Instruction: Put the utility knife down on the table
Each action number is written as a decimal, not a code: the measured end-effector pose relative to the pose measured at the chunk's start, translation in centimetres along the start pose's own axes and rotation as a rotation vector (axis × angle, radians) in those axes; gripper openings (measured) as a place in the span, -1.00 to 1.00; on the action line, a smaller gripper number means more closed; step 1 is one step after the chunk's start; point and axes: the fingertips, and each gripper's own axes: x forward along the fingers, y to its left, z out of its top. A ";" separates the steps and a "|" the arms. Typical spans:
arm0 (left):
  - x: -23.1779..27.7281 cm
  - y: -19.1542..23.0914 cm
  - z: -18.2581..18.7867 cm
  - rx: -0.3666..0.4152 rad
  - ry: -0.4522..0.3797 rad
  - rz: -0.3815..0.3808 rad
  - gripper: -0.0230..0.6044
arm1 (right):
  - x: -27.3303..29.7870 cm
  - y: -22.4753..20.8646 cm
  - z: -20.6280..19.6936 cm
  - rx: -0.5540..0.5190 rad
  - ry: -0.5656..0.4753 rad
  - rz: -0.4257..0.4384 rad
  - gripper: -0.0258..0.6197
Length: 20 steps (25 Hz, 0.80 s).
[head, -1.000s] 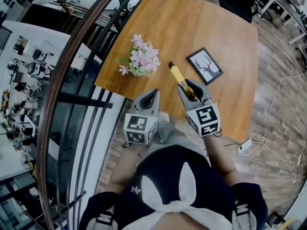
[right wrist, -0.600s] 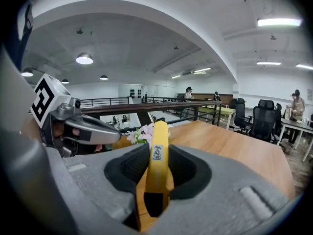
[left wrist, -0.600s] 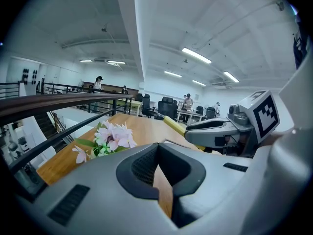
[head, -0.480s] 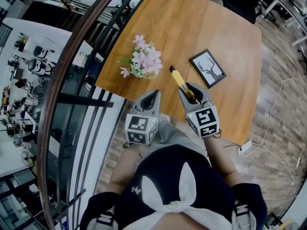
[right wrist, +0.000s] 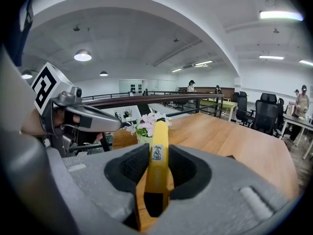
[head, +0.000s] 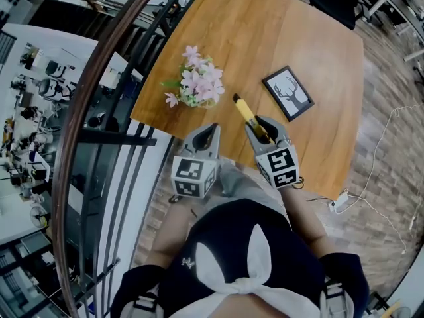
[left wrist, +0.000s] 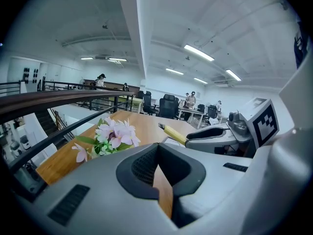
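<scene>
knife: yellow utility knife (head: 246, 113), clamped in right gripper (head: 267, 128), body sticking out toward 11 o'clock over the near edge of the table (head: 278, 32)
knife height: looks held off the wood; contact cannot be told
right tool: jaws closed onto the knife's rear part, pads on both flat sides; in the right gripper view the knife (right wrist: 157, 153) runs straight out between the jaws of the right gripper (right wrist: 157, 182), label facing up
left tool: left gripper (head: 209, 135) at 9 o'clock of the right one, jaws brought together, nothing between them; left gripper view shows only bare wood through the slit of the left gripper (left wrist: 157, 166)
handling guess: light, stiff, hard plastic shell, likely smooth so it could slide in the pads if tilted; dark tip at the far end, blade out or in cannot be told, so treat that end as sharp
where to hold: the rear of the handle, as gripped now; keep off the tip end
set-down guess: lower flat, long side along the wood, then release; bare table at 12 o'clock of the tip
container: small pot of pink flowers (head: 197, 85) at 10 o'clock of the knife tip, near but apart; holds flowers and green leaves, upright
other: black picture frame (head: 287, 93) with a deer drawing, flat on the table at 1 o'clock of the right gripper, not a container
</scene>
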 end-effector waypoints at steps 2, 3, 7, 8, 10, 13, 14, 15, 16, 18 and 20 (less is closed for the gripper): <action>0.1 0.0 -0.1 0.002 0.004 -0.003 -0.87 | 0.2 0.0 -0.5 0.002 0.010 0.004 -0.55; 0.2 0.0 -0.2 0.002 0.006 -0.002 -0.87 | 0.3 0.1 -0.7 0.003 0.015 0.007 -0.55; 0.1 0.0 -0.5 0.001 0.017 0.003 -0.88 | 0.6 0.2 -1.5 0.010 0.031 0.016 -0.54; 0.1 0.0 -0.7 0.000 0.019 0.004 -0.87 | 0.7 0.3 -1.7 0.011 0.034 0.017 -0.55; 0.1 0.2 -0.9 -0.001 0.023 0.007 -0.87 | 1.0 0.4 -2.1 0.012 0.040 0.020 -0.54; 0.0 0.5 -1.2 -0.006 0.030 0.011 -0.88 | 1.5 0.6 -2.6 0.011 0.053 0.028 -0.55; 0.0 0.6 -1.2 -0.006 0.032 0.013 -0.87 | 1.6 0.7 -2.7 0.010 0.057 0.030 -0.55; 0.0 0.7 -1.3 -0.006 0.034 0.014 -0.88 | 1.7 0.8 -2.9 0.009 0.062 0.032 -0.55; -0.1 0.8 -1.3 -0.006 0.035 0.016 -0.87 | 1.9 0.9 -3.1 0.009 0.067 0.034 -0.55; -0.1 1.0 -1.5 -0.007 0.036 0.019 -0.87 | 2.2 1.1 -3.5 0.008 0.076 0.040 -0.54; -0.1 1.2 -1.5 -0.009 0.037 0.022 -0.87 | 2.4 1.3 -3.9 0.008 0.084 0.046 -0.54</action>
